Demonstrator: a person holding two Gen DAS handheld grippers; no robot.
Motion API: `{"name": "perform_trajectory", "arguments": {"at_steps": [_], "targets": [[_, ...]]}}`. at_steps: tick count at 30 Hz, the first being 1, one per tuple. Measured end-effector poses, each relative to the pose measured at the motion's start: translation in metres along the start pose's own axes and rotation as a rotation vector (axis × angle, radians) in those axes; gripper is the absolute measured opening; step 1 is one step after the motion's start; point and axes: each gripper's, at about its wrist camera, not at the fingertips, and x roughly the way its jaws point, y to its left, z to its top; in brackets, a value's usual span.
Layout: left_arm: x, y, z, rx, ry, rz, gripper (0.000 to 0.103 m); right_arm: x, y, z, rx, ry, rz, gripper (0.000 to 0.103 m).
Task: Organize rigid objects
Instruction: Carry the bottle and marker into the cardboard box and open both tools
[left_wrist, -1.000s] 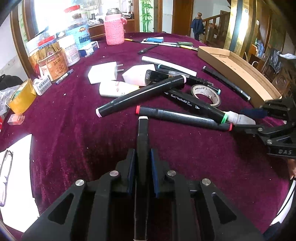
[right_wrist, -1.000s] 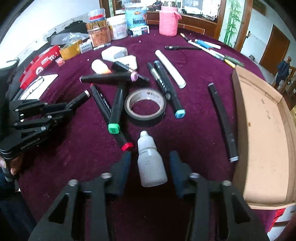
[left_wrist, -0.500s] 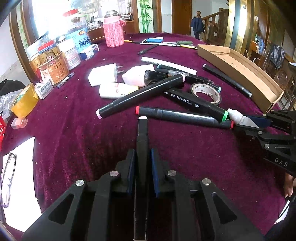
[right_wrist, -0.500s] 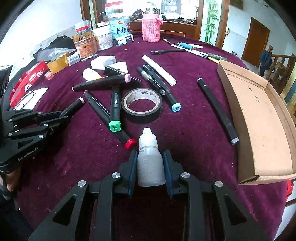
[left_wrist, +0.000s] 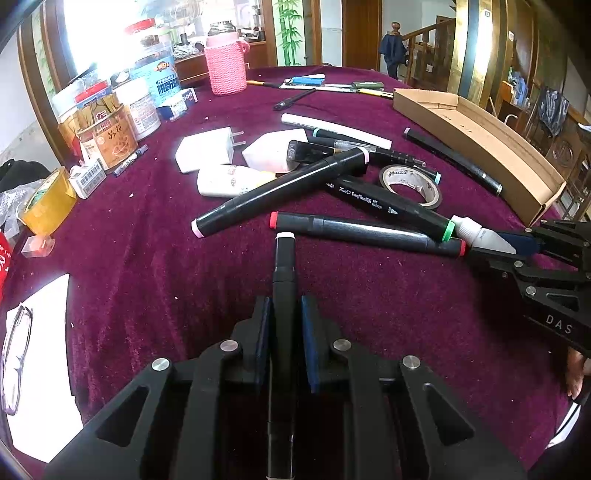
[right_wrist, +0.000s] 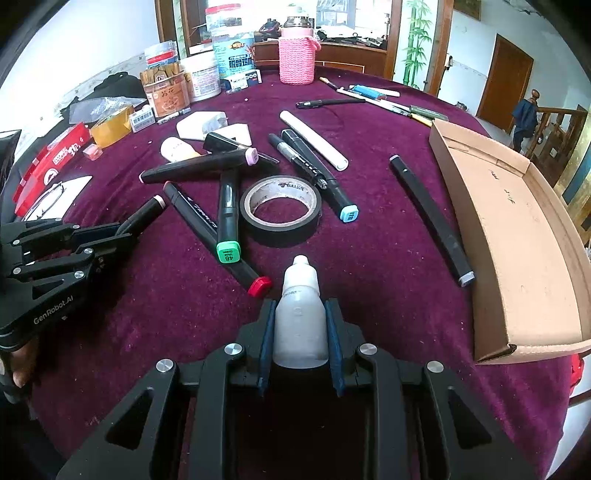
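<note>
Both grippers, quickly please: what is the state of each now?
Left gripper: closed, holding a black marker.
Right gripper: closed, holding a small white dropper bottle.

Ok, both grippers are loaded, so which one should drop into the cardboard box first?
Right, probably. The right gripper, holding the white dropper bottle, sits close beside the cardboard box; the left gripper with its black marker is farther.

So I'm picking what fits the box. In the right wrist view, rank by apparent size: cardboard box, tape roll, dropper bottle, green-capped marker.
1. Cardboard box, clearly largest.
2. Tape roll.
3. Dropper bottle and green-capped marker: unsure, since the bottle sits nearest the camera, between the right gripper's fingers.
</note>
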Motion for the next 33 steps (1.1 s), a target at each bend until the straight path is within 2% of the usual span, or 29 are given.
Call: {"name": "perform_trajectory", "arguments": {"at_steps": [4,7,11,14,17,19,22,26,28,33], "targets": [[-0.001,0.001,0.0,0.006,-0.003,-0.002,0.013,-0.002,-0.002,-0.001,0.019,-0.002,0.008,0.023],[-0.003,0.003,-0.001,0.0,-0.008,-0.014,0.013,-0.007,-0.008,-0.004,0.053,-0.015,0.049,0.023],[-0.004,0.009,0.0,-0.034,0.008,-0.072,0.012,-0.019,-0.016,-0.01,0.079,-0.045,0.09,0.023],[-0.007,0.011,0.0,-0.053,0.015,-0.109,0.012,-0.041,-0.028,-0.011,0.103,-0.099,0.1,0.023],[-0.01,0.011,0.001,-0.066,0.018,-0.143,0.012,-0.062,-0.053,-0.007,0.152,-0.156,0.061,0.023],[-0.013,0.008,0.001,-0.065,0.01,-0.137,0.012,-0.073,-0.081,-0.003,0.203,-0.182,-0.005,0.023],[-0.017,0.005,0.002,-0.059,0.002,-0.13,0.012,-0.071,-0.12,0.003,0.265,-0.175,-0.102,0.023],[-0.014,0.002,0.002,-0.067,0.012,-0.117,0.012,-0.05,-0.158,0.004,0.334,-0.122,-0.154,0.023],[-0.014,0.002,0.002,-0.07,0.017,-0.114,0.012,-0.041,-0.166,0.003,0.36,-0.098,-0.144,0.023],[-0.019,0.001,0.003,-0.063,0.01,-0.107,0.012,-0.043,-0.147,-0.005,0.33,-0.079,-0.068,0.023]]}}
